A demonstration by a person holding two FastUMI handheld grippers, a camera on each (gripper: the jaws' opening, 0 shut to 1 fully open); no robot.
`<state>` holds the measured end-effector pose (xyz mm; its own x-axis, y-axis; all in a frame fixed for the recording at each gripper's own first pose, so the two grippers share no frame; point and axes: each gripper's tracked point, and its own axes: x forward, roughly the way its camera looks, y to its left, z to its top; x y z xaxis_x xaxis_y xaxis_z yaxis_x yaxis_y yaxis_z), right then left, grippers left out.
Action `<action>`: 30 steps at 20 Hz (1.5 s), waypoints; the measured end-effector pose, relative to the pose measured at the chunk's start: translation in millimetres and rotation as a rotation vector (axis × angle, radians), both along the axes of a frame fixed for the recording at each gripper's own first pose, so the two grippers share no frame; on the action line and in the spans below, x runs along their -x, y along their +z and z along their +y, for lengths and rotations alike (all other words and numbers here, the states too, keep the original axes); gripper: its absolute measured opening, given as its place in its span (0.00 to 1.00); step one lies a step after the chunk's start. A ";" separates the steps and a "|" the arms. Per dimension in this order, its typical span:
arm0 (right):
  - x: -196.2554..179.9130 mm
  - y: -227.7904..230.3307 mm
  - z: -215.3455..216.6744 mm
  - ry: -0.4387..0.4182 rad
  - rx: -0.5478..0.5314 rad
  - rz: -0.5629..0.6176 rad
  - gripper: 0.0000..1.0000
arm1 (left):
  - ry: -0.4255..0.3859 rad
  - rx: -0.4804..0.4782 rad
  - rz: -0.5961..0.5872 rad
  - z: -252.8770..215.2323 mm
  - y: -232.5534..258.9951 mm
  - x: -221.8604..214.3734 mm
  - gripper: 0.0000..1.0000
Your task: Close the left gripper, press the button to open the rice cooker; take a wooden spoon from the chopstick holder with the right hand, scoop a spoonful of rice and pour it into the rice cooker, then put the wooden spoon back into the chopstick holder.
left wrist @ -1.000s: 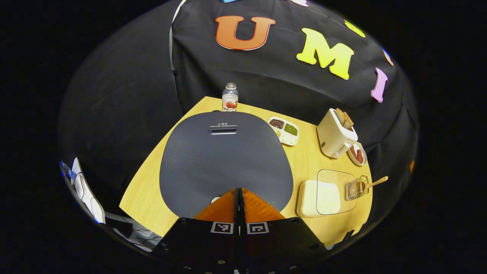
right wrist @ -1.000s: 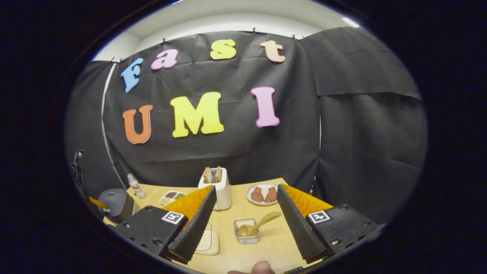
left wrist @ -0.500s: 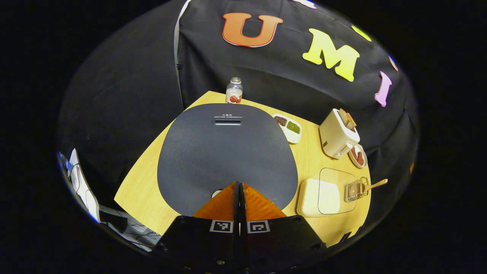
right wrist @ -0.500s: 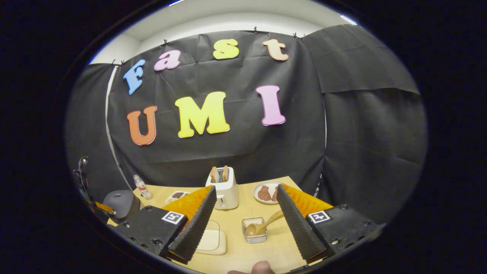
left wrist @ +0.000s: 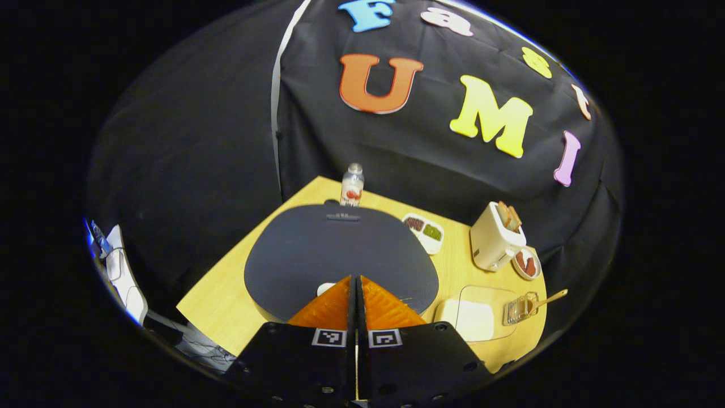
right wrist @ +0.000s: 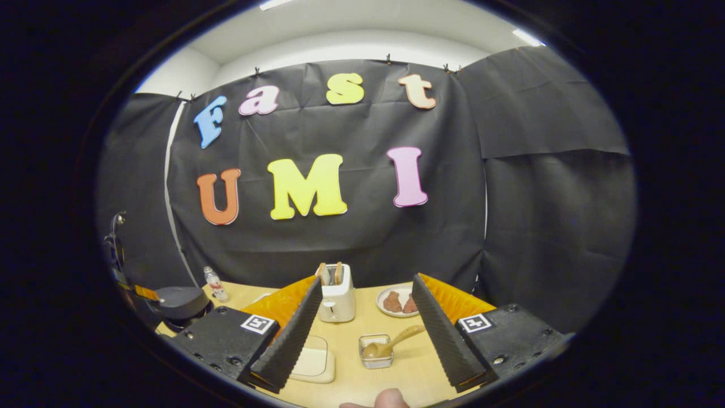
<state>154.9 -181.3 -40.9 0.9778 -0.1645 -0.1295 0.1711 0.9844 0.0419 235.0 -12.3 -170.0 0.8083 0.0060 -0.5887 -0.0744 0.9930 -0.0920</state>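
The wooden surface (left wrist: pixel 226 294) was seen to carry all items, set against the black cloth wall. The rice cooker (left wrist: pixel 340 255), the largest item, stood at the surface's left part, its dark lid lying close under the left tongs (left wrist: pixel 355 283), whose fingers were pressed together with no gap, directly above the lid's near edge. In the right gripper view the rice cooker (right wrist: pixel 175 300) was seen at far left, its lid slightly lifted off the body. The right tongs (right wrist: pixel 365 317) were held spread wide, nothing between them, above the surface's near edge. A white toaster (right wrist: pixel 337 293) with two slices in its slots stood behind. A pale lidded rice container (right wrist: pixel 312 364) lay beside the left finger. The clear chopstick holder (right wrist: pixel 374 351) was framed between the spread fingers, lying on the surface with the wooden spoon (right wrist: pixel 391 343) resting in it, handle pointing up and right. A plate of meat (right wrist: pixel 396 300), a divided bean tray (left wrist: pixel 425 231) and a small bottle (left wrist: pixel 352 186) completed the layout.
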 end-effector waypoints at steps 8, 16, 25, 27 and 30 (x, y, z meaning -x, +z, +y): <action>12.6 11.3 -3.8 -0.003 0.017 -0.025 0.98 | -0.023 -0.037 -0.277 -0.4 100.4 -25.5 0.41; 23.8 -4.0 0.0 0.039 0.022 0.000 0.98 | -0.056 -0.093 -0.461 -15.8 150.8 -1.9 0.95; 11.6 -92.1 -11.3 0.037 -0.015 0.154 1.00 | -0.082 -0.075 -0.494 -41.7 159.8 30.5 0.95; 2.3 -116.5 -22.3 0.018 -0.019 0.188 1.00 | -0.092 -0.087 -0.511 -49.6 163.1 34.0 0.94; -15.1 -152.4 -35.9 0.016 -0.042 0.242 0.98 | -0.100 -0.120 -0.515 -57.2 163.0 25.0 0.94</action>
